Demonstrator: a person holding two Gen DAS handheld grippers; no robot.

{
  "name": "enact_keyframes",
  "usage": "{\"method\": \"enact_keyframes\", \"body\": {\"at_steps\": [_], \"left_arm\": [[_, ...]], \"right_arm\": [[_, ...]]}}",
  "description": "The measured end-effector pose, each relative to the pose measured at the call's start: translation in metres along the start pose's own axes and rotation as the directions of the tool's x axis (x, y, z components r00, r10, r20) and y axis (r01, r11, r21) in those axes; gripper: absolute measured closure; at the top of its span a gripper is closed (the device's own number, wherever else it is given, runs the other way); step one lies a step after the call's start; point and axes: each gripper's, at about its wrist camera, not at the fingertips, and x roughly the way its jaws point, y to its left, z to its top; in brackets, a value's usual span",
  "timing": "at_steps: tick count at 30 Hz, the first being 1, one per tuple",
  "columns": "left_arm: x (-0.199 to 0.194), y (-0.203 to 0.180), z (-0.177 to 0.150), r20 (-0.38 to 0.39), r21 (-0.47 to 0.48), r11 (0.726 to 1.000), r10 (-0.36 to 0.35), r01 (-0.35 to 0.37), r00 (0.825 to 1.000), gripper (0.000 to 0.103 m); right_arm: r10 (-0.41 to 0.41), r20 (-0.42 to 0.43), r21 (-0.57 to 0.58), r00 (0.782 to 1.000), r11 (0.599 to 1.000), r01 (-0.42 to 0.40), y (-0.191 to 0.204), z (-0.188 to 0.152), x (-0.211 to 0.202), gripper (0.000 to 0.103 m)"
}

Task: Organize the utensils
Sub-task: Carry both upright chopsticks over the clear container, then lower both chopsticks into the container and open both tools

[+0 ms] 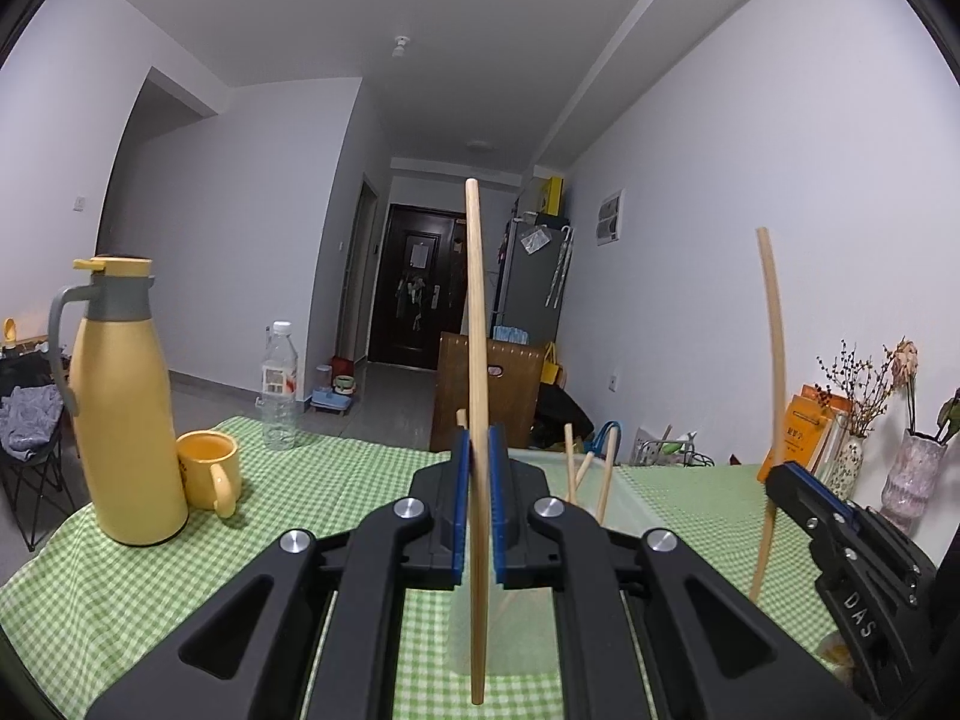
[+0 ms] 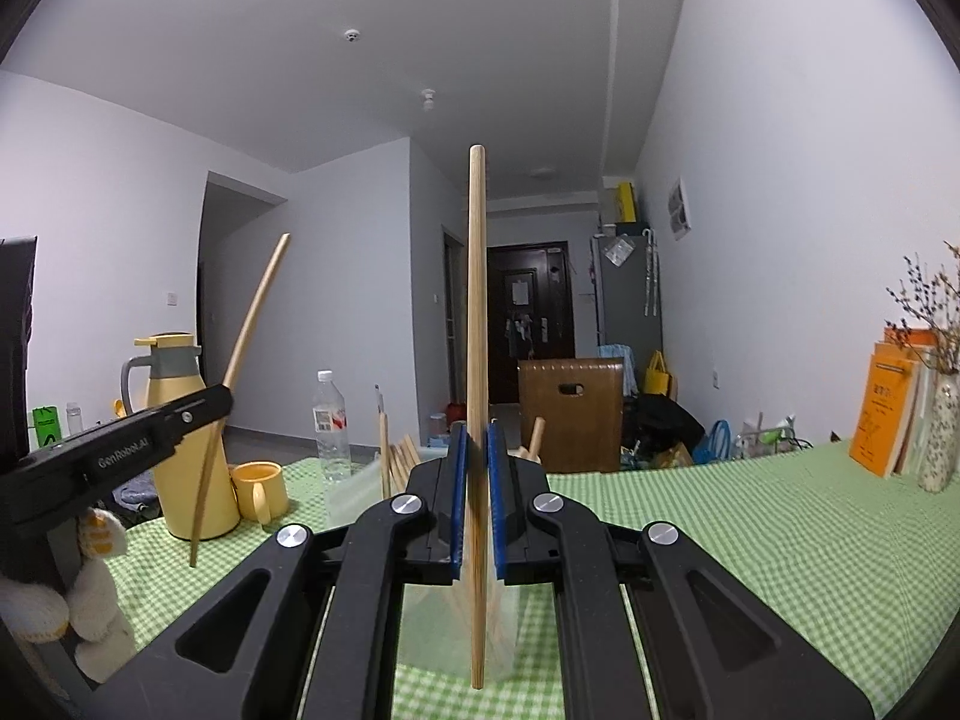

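While each tool [image 1: 478,468] [image 2: 478,468] pinches one upright chopstick [image 1: 477,360] [image 2: 477,360], open tablecloth [image 2: 750,528] spreads right of the clear container [image 1: 624,510].

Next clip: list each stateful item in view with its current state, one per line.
Left gripper: shut on a chopstick.
Left chopstick: upright, held above the tablecloth.
Right gripper: shut on a chopstick.
Right chopstick: upright, held.
Clear container: open top, more chopsticks standing inside.
Yellow jug: upright, lid on.
Yellow mug: upright.
Water bottle: upright, capped.
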Motion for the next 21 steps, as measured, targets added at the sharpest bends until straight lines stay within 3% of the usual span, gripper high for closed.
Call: {"method": "enact_keyframes", "body": {"at_steps": [21], "left_arm": [[0.055,-0.025,0.056,0.059,0.020,0.998,-0.066,0.065,0.996,0.099]], "right_arm": [[0.088,0.013,0.029,0.996,0.996,-0.088,-0.011,0.042,0.073,0.096]]}}
